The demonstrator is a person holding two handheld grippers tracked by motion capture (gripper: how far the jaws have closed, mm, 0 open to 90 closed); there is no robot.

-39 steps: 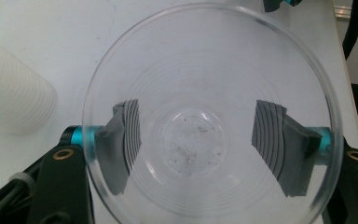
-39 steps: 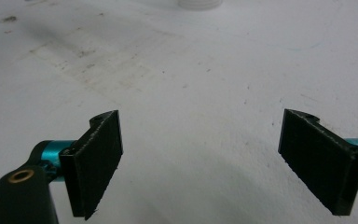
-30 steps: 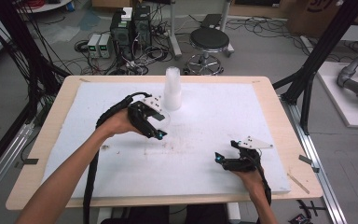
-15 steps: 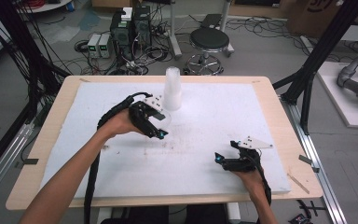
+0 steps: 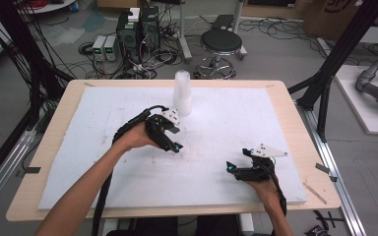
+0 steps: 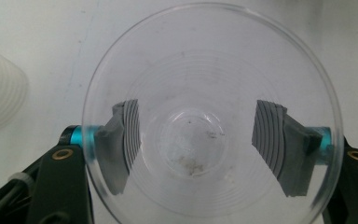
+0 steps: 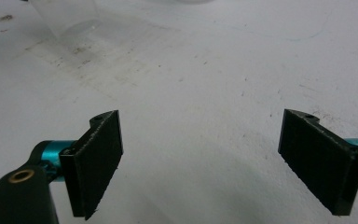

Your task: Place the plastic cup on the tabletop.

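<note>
The table [image 5: 49, 147] carries a white foam pad [image 5: 226, 196] over most of its top. A stack of white cups [image 5: 182, 93] stands upright near the pad's far edge, at mid-width.

The left gripper [image 5: 176, 146] is over the pad, just in front of the stack and near it. In the left gripper view its pads [image 6: 125, 135] press on opposite sides of a clear cup [image 6: 212, 116], seen through the clear wall. The cup's mouth faces the camera and its base points away toward the pad. Whether the base touches the pad cannot be told. The ribbed side of the stack shows at the left edge of that view.

The right gripper [image 5: 230, 168] rests low over the pad's near right part, well apart from the cup. Its jaws stand spread wide, with bare pad between them.
</note>
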